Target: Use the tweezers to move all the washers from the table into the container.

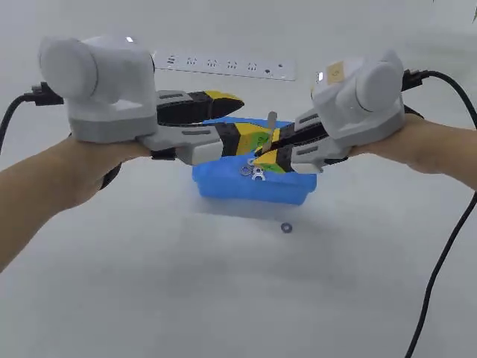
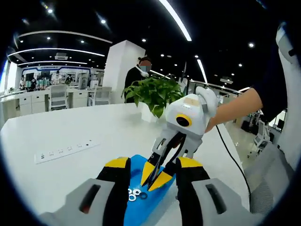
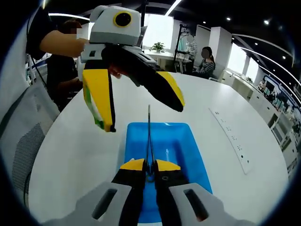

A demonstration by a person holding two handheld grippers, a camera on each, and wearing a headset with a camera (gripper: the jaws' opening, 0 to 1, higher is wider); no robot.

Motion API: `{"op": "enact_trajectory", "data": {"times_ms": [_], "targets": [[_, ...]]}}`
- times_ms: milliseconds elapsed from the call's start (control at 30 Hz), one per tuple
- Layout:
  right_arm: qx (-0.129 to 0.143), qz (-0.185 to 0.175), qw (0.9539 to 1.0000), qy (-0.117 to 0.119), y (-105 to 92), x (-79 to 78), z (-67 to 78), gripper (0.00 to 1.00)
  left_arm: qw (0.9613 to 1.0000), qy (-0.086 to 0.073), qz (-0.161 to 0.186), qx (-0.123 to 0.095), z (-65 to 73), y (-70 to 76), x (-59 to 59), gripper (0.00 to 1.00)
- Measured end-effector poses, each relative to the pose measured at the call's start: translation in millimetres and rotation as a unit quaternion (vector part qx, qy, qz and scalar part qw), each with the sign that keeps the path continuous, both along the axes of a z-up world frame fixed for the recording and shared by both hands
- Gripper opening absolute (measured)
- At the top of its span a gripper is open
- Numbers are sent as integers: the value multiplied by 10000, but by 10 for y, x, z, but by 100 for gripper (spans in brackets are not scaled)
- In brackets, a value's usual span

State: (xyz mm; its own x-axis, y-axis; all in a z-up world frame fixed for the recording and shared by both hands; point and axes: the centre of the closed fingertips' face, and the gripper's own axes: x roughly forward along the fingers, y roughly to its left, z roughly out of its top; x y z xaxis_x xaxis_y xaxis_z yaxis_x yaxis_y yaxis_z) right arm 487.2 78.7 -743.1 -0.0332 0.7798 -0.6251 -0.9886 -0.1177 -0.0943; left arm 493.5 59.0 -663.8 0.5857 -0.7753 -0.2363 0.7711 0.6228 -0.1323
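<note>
A blue container (image 1: 223, 186) sits mid-table with several washers (image 1: 253, 172) inside. One washer (image 1: 287, 227) lies on the table just in front of it. My right gripper (image 1: 259, 159) reaches over the container from the right, shut on thin dark tweezers (image 3: 149, 136) that point forward above the blue container (image 3: 171, 150). Whether the tweezer tips hold a washer I cannot tell. My left gripper (image 1: 246, 123) comes in from the left above the container with its jaws open and nothing between them. In the left gripper view, the washers (image 2: 135, 194) lie in the container (image 2: 141, 207) below.
A white power strip (image 1: 223, 66) lies at the back of the white table (image 1: 186, 283). Black cables trail from both grippers at the left and right edges. A potted plant (image 2: 153, 94) and a standing person are in the background.
</note>
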Motion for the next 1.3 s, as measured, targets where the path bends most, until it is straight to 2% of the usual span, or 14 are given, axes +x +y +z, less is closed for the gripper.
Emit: {"op": "enact_trajectory", "data": {"times_ms": [67,133,167,200,233,367,467,633,700,733,800,933,1200,1300], "targets": [[3,9,10000,0,-1,-1,3,8,9999,-45,-104,97,-19,-52,7,40],[20,2,10000,36,0,-7,5,8,9998,-24,-171,-76,20,-88,17,32],[30,-1,10000,55,0,-12,8,8,9997,-41,-140,-185,59,-96,39,28],[32,7,10000,57,-1,-17,11,8,9997,-92,-132,-201,78,-99,50,24],[32,21,10000,62,-3,-23,13,8,9996,-134,-132,-189,91,-101,60,23],[41,65,9999,70,-6,-48,28,8,9994,-100,-291,-173,107,-135,51,22],[55,82,9999,90,-7,-60,39,8,9989,-77,-463,-63,78,-152,15,21],[76,147,9998,96,-3,-83,58,8,9979,-76,-644,13,81,-188,-32,8],[92,144,9998,99,-1,-82,68,8,9970,-178,-742,126,90,-219,-45,8],[79,157,9998,78,-4,-80,66,8,9967,-156,-777,148,82,-221,-49,8],[39,193,9998,75,-15,-93,53,8,9949,-318,-873,388,63,-215,-48,7],[24,221,9997,39,-27,-119,45,8,9927,-411,-965,589,53,-205,-60,5],[123,98,9999,-50,-9,-74,141,12,9920,-575,-904,667,127,-172,-18,4],[132,81,9998,-155,-10,-63,168,13,9913,-649,-842,780,152,-165,0,4]]}}
